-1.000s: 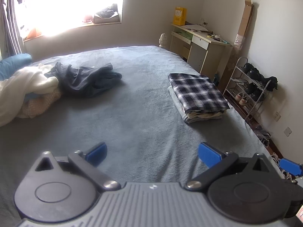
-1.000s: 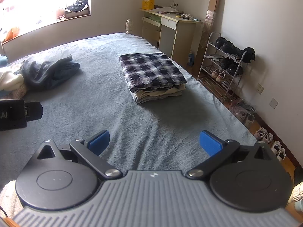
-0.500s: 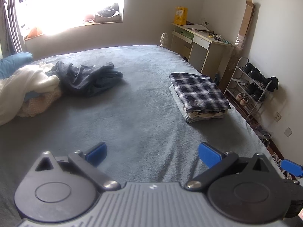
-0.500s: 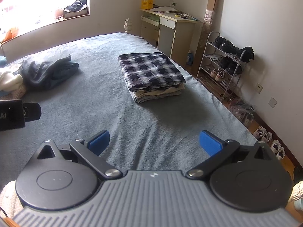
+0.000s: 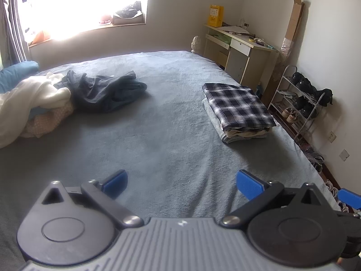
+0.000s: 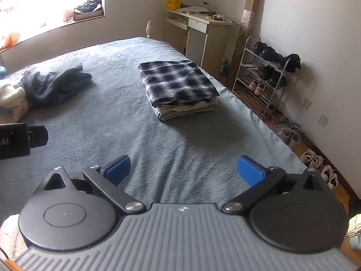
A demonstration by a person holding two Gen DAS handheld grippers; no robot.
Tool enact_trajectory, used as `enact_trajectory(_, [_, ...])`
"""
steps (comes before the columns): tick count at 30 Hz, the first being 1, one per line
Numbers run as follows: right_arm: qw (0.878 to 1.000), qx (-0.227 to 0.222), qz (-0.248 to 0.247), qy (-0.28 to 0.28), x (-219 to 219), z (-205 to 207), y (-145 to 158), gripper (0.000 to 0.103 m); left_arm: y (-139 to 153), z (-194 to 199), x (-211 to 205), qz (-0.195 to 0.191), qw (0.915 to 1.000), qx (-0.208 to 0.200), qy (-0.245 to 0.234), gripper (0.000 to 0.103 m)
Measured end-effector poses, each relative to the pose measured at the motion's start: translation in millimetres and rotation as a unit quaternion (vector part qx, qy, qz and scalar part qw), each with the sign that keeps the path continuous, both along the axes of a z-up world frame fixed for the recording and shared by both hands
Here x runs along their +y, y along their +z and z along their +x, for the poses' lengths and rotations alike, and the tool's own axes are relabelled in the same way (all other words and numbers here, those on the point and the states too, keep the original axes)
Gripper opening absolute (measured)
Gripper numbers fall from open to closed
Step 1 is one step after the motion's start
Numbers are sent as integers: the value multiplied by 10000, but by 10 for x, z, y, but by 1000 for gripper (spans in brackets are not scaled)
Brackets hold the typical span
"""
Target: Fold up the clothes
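A neat stack of folded clothes with a dark plaid shirt on top (image 5: 238,105) lies at the right side of the grey-blue bed (image 5: 158,140); it also shows in the right wrist view (image 6: 178,81). An unfolded dark garment (image 5: 106,91) lies crumpled at the far left, also in the right wrist view (image 6: 54,83), beside a heap of white and peach clothes (image 5: 31,103). My left gripper (image 5: 181,184) is open and empty above the bed's near part. My right gripper (image 6: 183,169) is open and empty too, well short of the stack.
A desk (image 5: 243,52) stands past the bed's far right corner. A metal shoe rack (image 6: 264,76) and loose shoes on the floor (image 6: 315,160) line the right wall. A bright window with a cluttered sill (image 5: 90,6) is at the back. The left gripper's body (image 6: 15,140) shows at the left edge.
Both grippers have drifted slightly; the view of the bed shifts a little. Both stay open and empty. The clothes have not moved.
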State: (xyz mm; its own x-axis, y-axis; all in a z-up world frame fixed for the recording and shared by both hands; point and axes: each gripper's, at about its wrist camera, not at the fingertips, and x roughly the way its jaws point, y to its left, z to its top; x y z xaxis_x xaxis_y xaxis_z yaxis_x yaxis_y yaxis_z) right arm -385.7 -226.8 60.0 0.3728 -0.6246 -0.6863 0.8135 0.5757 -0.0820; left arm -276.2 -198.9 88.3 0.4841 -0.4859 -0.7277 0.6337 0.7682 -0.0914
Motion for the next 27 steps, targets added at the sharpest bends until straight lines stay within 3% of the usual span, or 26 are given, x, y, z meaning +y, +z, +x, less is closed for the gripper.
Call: enact_trajectory(27, [10000, 58, 5, -5, -14, -10, -14, 102, -23, -7, -15, 25, 10000, 10, -2, 103])
